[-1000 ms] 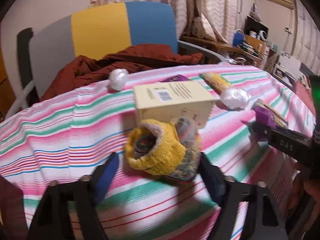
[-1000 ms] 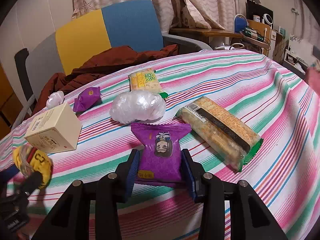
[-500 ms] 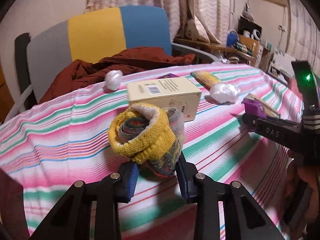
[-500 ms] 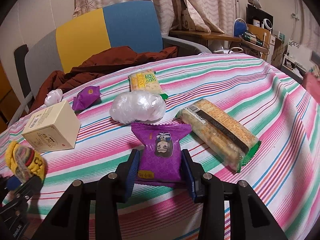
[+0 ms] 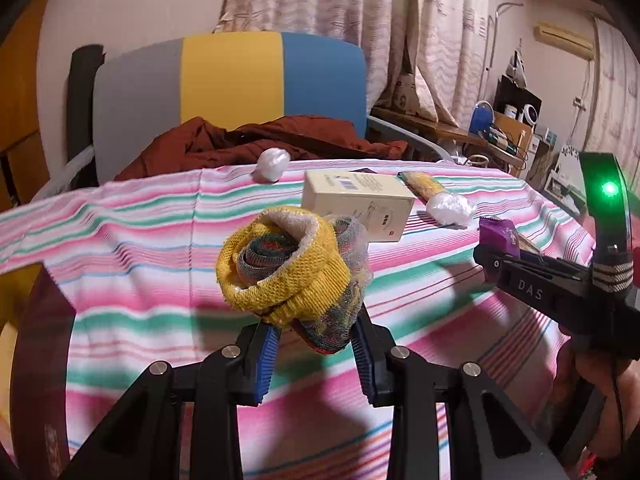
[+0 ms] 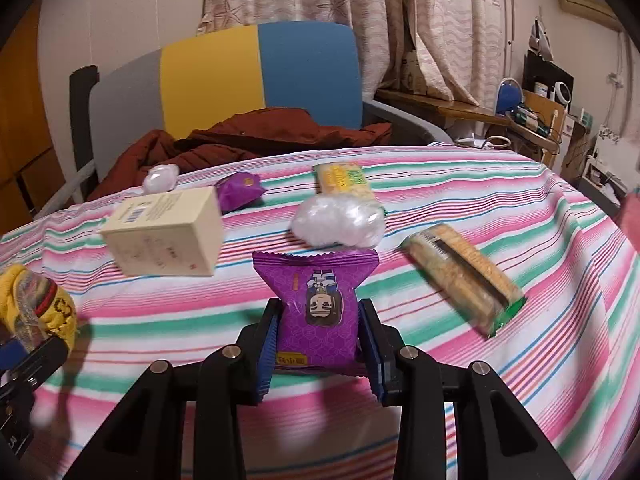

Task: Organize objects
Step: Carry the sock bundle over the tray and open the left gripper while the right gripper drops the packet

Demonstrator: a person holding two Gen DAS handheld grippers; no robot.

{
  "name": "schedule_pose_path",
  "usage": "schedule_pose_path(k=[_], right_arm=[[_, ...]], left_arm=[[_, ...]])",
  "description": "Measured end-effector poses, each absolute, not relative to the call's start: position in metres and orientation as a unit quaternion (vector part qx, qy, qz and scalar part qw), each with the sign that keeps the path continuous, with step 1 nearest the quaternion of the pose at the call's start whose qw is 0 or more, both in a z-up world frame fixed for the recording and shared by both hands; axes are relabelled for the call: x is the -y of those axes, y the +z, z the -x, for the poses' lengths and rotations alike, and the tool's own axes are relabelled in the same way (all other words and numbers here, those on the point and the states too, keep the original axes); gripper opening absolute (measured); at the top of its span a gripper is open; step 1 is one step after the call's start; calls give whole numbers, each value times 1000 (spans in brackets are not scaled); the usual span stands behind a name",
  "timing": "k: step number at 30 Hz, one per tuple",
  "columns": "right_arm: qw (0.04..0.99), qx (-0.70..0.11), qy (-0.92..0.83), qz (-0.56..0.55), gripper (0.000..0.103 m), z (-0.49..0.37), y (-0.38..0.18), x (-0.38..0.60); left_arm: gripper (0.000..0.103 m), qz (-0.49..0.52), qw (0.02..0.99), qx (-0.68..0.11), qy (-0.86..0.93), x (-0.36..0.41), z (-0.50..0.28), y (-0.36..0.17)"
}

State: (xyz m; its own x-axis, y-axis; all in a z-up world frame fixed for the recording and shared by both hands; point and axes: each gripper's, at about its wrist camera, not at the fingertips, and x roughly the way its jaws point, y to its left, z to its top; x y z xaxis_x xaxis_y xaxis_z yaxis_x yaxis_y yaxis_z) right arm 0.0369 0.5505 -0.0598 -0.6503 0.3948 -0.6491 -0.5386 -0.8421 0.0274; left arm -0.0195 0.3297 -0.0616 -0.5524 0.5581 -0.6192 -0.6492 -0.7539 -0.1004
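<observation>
My left gripper (image 5: 316, 332) is shut on a rolled sock bundle (image 5: 288, 272), yellow outside with striped knit inside, and holds it above the striped tablecloth (image 5: 140, 248). The bundle (image 6: 36, 304) also shows at the lower left of the right wrist view. My right gripper (image 6: 320, 316) grips a purple snack packet (image 6: 318, 292) with a cartoon figure. Its jaws are still closing, with the pads pressed on the packet's sides. The packet hangs just above the cloth. In the left wrist view the right gripper (image 5: 496, 256) comes in from the right with the packet (image 5: 498, 234).
On the cloth lie a cream box (image 6: 164, 236), a crumpled white plastic ball (image 6: 336, 224), a long cracker pack (image 6: 464, 276), a yellow-green cracker pack (image 6: 344, 178), a small purple packet (image 6: 238, 192) and a small white ball (image 6: 160, 178). Behind stands a chair (image 6: 256, 72) with a brown jacket.
The left jaws closed on the sock bundle and lifted it off the cloth. The right gripper tightened on the purple packet and raised it slightly.
</observation>
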Motion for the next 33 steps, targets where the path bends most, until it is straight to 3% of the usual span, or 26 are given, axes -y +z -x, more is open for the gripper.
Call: schedule_pose_path(k=[18,21,33], right_arm=[[192,-92,917,338,38,-64,-66,-455],[177,-108,920,331,38,-73,-66,-439],[84,-119,932,331,38,-75,-49,-359]], left_arm=[[34,356,345,-23,868,-264,-12,-74],[34,342,353,-35,870,-252,-26,-67],[34,340,332,42,879,-154,-45,-30]])
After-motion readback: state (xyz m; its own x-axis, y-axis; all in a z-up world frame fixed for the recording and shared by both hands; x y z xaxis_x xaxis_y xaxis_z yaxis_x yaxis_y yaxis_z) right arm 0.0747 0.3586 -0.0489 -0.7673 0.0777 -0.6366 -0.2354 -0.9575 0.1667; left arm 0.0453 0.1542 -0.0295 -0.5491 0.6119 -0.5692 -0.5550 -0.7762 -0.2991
